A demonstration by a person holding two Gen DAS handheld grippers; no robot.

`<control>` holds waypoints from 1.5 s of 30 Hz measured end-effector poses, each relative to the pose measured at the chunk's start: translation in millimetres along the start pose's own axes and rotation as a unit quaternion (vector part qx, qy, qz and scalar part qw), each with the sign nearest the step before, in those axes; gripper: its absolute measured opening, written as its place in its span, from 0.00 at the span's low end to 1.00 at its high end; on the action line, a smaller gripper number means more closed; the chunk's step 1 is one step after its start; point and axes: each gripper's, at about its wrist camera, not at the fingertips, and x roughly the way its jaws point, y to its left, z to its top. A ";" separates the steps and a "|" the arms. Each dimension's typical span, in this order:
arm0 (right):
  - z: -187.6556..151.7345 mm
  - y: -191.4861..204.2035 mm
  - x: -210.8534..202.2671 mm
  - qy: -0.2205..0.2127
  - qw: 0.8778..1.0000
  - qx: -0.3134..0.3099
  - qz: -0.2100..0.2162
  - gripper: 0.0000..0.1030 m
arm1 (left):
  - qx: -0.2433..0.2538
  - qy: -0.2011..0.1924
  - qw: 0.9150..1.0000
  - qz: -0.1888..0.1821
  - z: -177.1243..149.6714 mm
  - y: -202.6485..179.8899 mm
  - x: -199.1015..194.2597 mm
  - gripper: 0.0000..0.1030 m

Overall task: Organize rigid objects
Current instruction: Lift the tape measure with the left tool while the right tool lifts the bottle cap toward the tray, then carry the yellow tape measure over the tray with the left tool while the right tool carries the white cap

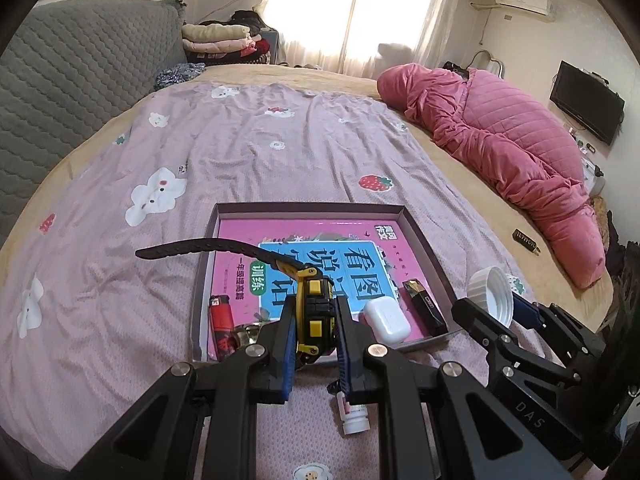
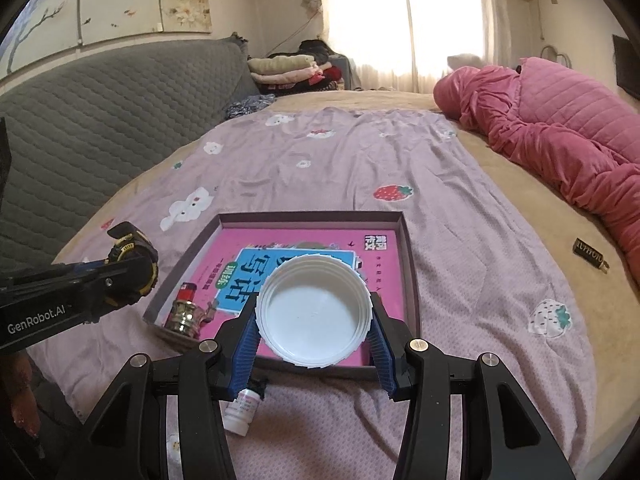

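Note:
My left gripper (image 1: 314, 306) is shut on a black and yellow wristwatch (image 1: 314, 320), held above the near edge of a shallow box tray (image 1: 320, 209). The watch's black strap (image 1: 200, 249) sticks out to the left. My right gripper (image 2: 316, 320) is shut on a wide white screw lid (image 2: 316, 308), open side toward the camera, above the tray's (image 2: 312, 216) near edge. The lid hides part of the pink book (image 2: 384, 272) lying in the tray. Each wrist view shows the other gripper: the left (image 2: 120, 276) with the watch (image 2: 134, 254), the right (image 1: 496, 308) with the lid (image 1: 490, 294).
In the tray lie a red lighter (image 1: 220, 316), a metal piece (image 2: 186, 316), a white earbud case (image 1: 386, 318) and a black and gold stick (image 1: 424, 304). A small white bottle (image 2: 242, 408) lies on the sheet below the grippers. A dark tag (image 2: 590, 258) and pink quilt (image 2: 560, 128) lie right.

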 end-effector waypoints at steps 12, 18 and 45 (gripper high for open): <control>17.1 -15.7 -4.7 -0.020 1.000 0.011 -0.011 0.49 | 0.011 0.004 1.000 -0.004 11.7 -5.3 13.7 0.17; 27.3 -20.3 -3.5 -0.026 1.000 0.009 -0.015 0.49 | 0.016 0.005 1.000 -0.004 20.1 -9.0 22.8 0.17; 27.1 -28.1 41.9 0.008 1.000 0.019 -0.007 0.49 | 0.026 0.062 0.998 -0.007 23.2 -15.2 80.7 0.17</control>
